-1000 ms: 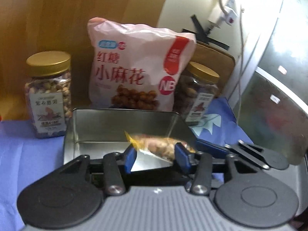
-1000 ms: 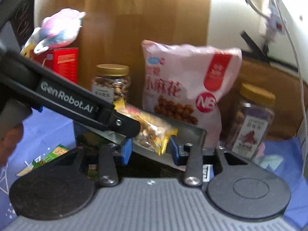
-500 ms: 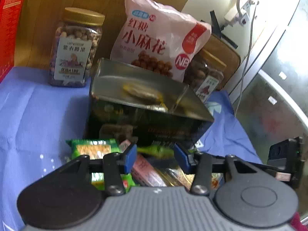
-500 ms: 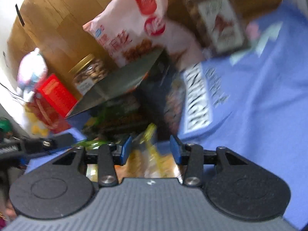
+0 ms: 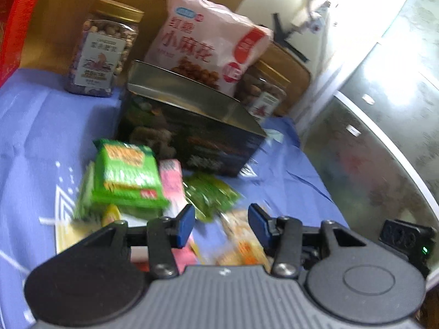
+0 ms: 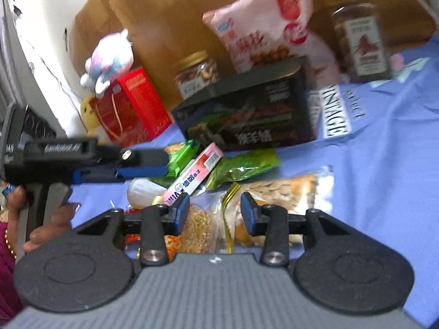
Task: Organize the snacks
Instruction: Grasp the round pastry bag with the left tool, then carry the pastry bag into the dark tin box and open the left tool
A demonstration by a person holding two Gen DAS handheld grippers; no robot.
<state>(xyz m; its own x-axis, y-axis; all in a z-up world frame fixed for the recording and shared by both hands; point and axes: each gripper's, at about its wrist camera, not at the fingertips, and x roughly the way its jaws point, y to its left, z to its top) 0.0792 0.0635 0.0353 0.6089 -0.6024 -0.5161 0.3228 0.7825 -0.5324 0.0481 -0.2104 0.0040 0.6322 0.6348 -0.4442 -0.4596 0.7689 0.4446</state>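
A heap of small snack packets lies on the blue cloth [image 5: 41, 137] before an open dark tin box [image 5: 192, 137]. My left gripper [image 5: 222, 223] hangs open over the heap, near a green packet [image 5: 126, 175], a pink packet [image 5: 171, 181] and a dark green packet [image 5: 211, 194]. In the right wrist view the left gripper [image 6: 153, 164] comes in from the left, held by a hand [image 6: 41, 219]. My right gripper [image 6: 214, 211] hovers low with jaws opening. A clear yellow-edged packet [image 6: 229, 205] lies between its pads, unpressed. The tin box [image 6: 247, 120] stands behind.
Behind the tin lean a large pink snack bag [image 5: 203, 41] and two gold-lidded nut jars [image 5: 101, 46] [image 5: 263, 93] against a wooden panel. A red box [image 6: 131, 104] and a plush toy [image 6: 109, 54] sit at the left. A white printed lid [image 6: 332, 112] stands beside the tin.
Both grippers drew back from above the tin and sank toward the heap of packets. The yellow packet seen at the left gripper's pads was let go into the tin. The right gripper rolled.
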